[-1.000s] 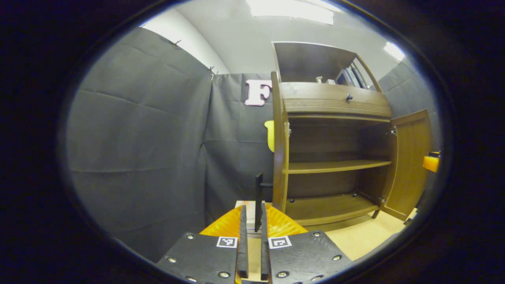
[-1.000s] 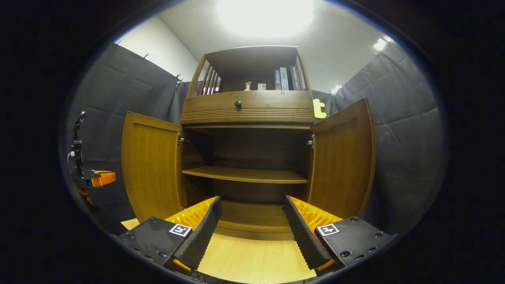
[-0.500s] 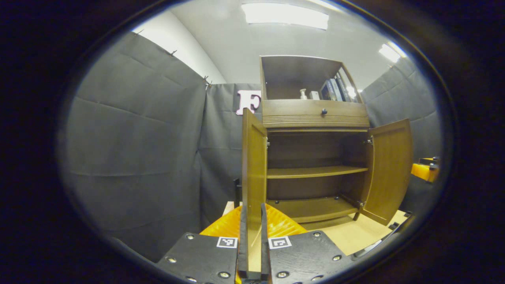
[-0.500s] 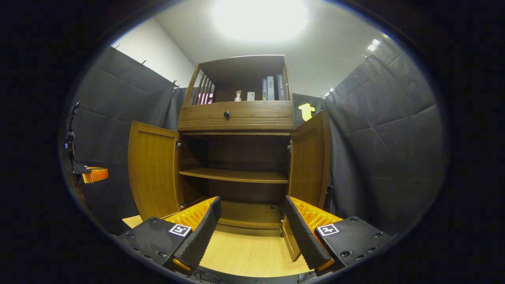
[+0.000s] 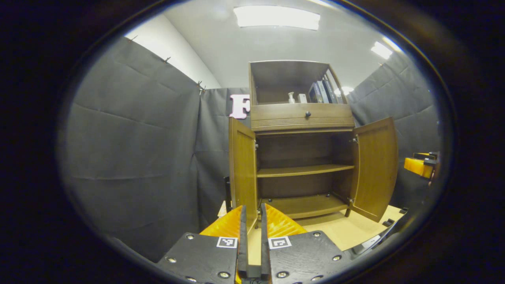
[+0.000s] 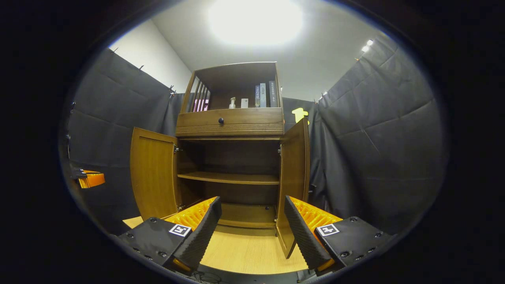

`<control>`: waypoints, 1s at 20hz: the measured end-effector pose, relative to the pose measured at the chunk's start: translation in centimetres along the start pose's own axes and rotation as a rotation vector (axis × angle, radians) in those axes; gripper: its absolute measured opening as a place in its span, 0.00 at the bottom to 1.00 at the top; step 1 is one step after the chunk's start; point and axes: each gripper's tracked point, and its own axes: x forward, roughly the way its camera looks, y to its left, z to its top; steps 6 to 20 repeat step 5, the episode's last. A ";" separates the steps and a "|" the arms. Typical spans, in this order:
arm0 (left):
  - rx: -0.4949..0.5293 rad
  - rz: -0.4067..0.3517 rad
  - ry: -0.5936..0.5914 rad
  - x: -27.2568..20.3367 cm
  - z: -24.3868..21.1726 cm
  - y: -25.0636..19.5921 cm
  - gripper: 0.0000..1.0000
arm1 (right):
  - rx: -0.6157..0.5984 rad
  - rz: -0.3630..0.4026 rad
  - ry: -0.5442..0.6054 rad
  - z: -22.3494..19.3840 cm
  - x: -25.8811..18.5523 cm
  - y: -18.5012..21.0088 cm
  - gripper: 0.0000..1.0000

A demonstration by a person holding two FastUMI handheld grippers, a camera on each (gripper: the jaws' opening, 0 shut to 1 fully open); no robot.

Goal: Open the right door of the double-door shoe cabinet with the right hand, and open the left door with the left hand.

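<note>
Black cloth walls stand behind the shoe cabinet (image 6: 230,157); its left door (image 6: 152,175) and right door (image 6: 294,173) hang open. Your left gripper (image 5: 252,225) is nearly closed on nothing. Your right gripper (image 6: 252,228) is spread wide, empty.

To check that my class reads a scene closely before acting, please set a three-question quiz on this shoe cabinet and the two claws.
1. True or false: the left door and the right door of the shoe cabinet both stand open.
2. Choose one. The right claw is: A) shut on a door handle; B) open and holding nothing; C) shut on a shoe.
3. Fill in: on the top shelf, to the right of the small bottle, stand several ___.

Key: 1 true. 2 B. 3 books.
</note>
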 end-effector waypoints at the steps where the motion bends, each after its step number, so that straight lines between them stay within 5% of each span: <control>1: 0.003 0.005 0.003 -0.2 -0.1 0.0 0.14 | -0.003 0.004 0.006 -0.3 -0.2 0.1 1.00; 20: 0.009 0.005 -0.005 -0.7 -0.1 -0.4 0.14 | 0.001 0.011 0.018 -0.7 -0.6 0.0 0.97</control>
